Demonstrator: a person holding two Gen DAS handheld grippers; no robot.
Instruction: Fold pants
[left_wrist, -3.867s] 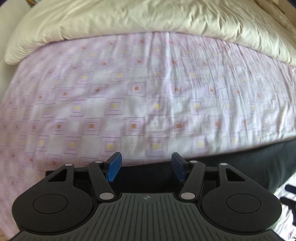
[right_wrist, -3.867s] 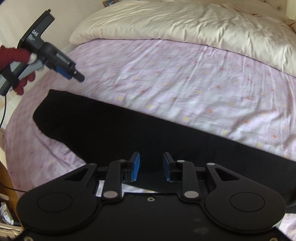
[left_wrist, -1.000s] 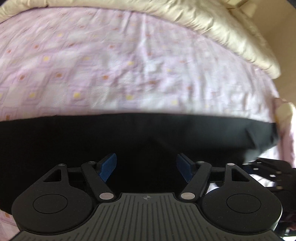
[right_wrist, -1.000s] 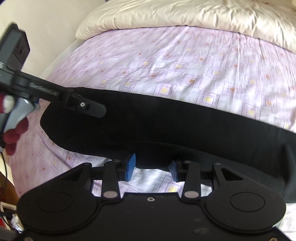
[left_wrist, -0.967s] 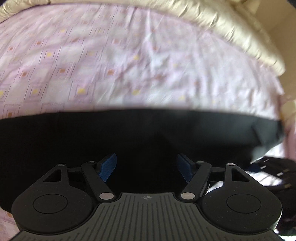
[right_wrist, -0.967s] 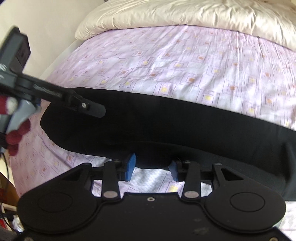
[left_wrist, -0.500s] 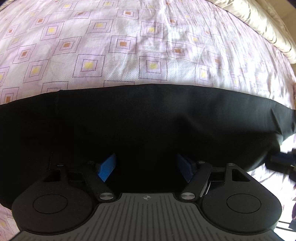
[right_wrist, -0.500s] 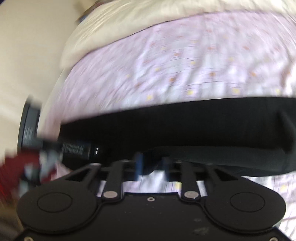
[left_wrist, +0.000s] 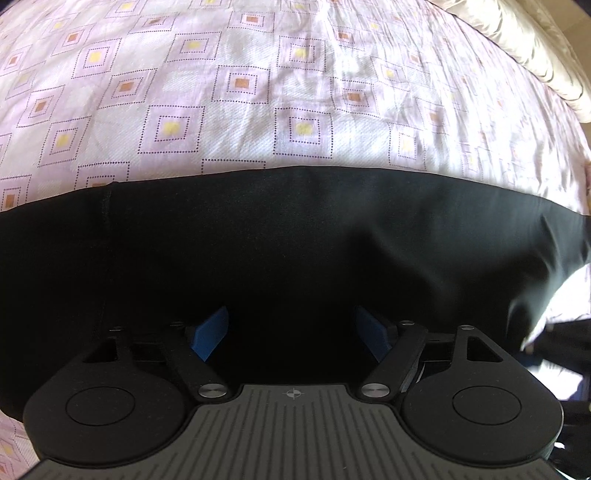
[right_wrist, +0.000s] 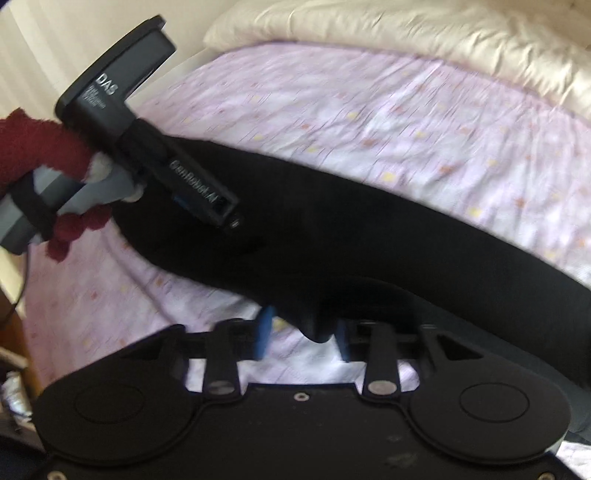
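Black pants (left_wrist: 295, 236) lie stretched across a pink patterned bed sheet (left_wrist: 236, 81). My left gripper (left_wrist: 291, 330) is open and low over the dark cloth near the leg end. In the right wrist view the pants (right_wrist: 369, 236) run from upper left to lower right. My right gripper (right_wrist: 303, 332) is open, with a raised fold of the near pants edge between its blue pads. The left gripper (right_wrist: 221, 218) shows there from the side, held by a red-gloved hand (right_wrist: 40, 147) over the far end of the pants.
A cream duvet (right_wrist: 406, 37) is bunched at the head of the bed and shows at the upper right in the left wrist view (left_wrist: 535, 44). A pale wall (right_wrist: 55, 37) lies to the left of the bed. Wooden furniture (right_wrist: 14, 325) stands at the left bed edge.
My left gripper has dropped closer to the pants. My right gripper has swung back left and opened wider around the near pants edge.
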